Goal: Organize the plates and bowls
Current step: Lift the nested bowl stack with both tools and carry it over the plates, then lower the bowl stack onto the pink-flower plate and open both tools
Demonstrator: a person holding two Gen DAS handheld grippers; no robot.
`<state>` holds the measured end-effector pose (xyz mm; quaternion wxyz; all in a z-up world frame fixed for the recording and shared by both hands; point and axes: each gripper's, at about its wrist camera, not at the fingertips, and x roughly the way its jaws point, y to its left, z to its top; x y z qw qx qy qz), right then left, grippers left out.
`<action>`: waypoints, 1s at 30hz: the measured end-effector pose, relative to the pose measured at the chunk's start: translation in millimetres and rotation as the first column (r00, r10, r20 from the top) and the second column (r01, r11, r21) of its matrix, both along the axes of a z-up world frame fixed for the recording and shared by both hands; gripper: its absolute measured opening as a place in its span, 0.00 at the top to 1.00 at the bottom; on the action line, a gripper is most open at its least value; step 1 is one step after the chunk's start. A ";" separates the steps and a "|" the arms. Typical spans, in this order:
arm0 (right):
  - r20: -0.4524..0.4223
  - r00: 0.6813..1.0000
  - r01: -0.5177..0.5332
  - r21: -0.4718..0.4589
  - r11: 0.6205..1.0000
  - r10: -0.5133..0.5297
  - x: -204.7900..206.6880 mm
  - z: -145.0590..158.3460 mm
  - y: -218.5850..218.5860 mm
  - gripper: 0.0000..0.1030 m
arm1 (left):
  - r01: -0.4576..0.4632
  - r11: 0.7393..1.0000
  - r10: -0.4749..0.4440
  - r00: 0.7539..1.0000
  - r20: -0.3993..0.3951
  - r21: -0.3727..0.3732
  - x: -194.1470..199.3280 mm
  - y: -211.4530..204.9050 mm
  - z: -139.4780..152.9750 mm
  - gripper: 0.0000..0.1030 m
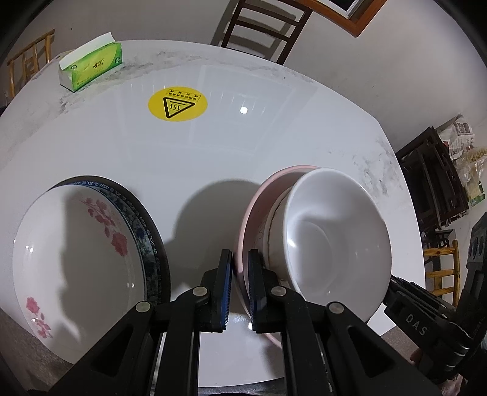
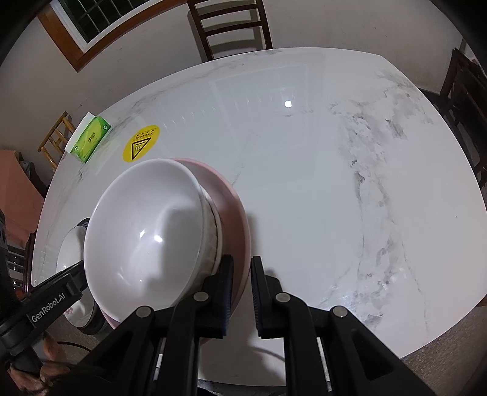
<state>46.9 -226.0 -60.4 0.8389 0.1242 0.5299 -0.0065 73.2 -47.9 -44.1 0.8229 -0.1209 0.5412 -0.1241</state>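
While both grippers clamp one pink plate from opposite sides, the white marble tabletop [image 2: 350, 189] carries everything else in view.

1. Tabletop: glossy, grey-veined, with rounded corners. A dark wooden chair [image 2: 231, 27] stands at its far edge.
2. Pink plate [image 1: 258, 198]: located near the near edge of the tabletop, about midway along it. Whether it rests on the surface or is raised clear cannot be told.
3. White bowl [image 2: 146, 231]: seated on the pink plate, nested in at least one further bowl whose pale wall shows beneath its rim.
4. Floral plate [image 1: 76, 252]: white with pink flowers, lying on a dark blue-patterned plate [image 1: 149, 231] at the near left edge of the tabletop, apart from the pink plate.
5. Left gripper [image 1: 240, 262]: jaws closed on the left rim of the pink plate, pads pressing both faces.
6. Right gripper [image 2: 242, 268]: jaws closed on the right rim of the same plate, with the bowl wall just beside the inner finger.
7. Green tissue box [image 1: 91, 65]: near the far left corner of the tabletop.
8. Yellow warning sticker [image 1: 177, 102]: round, fixed flat to the tabletop near the tissue box.
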 end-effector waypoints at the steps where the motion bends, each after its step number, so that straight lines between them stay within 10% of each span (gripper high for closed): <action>1: 0.001 1.000 -0.003 -0.001 1.000 0.003 0.1 1.4 1.4 0.88 | -0.001 1.000 0.001 1.000 0.003 0.001 -0.2 1.3 1.8 0.94; 30: 0.045 0.987 -0.155 -0.023 0.988 0.156 7.5 38.2 81.1 0.88 | -0.114 0.993 0.113 0.991 0.070 0.015 -18.4 76.2 41.7 0.94</action>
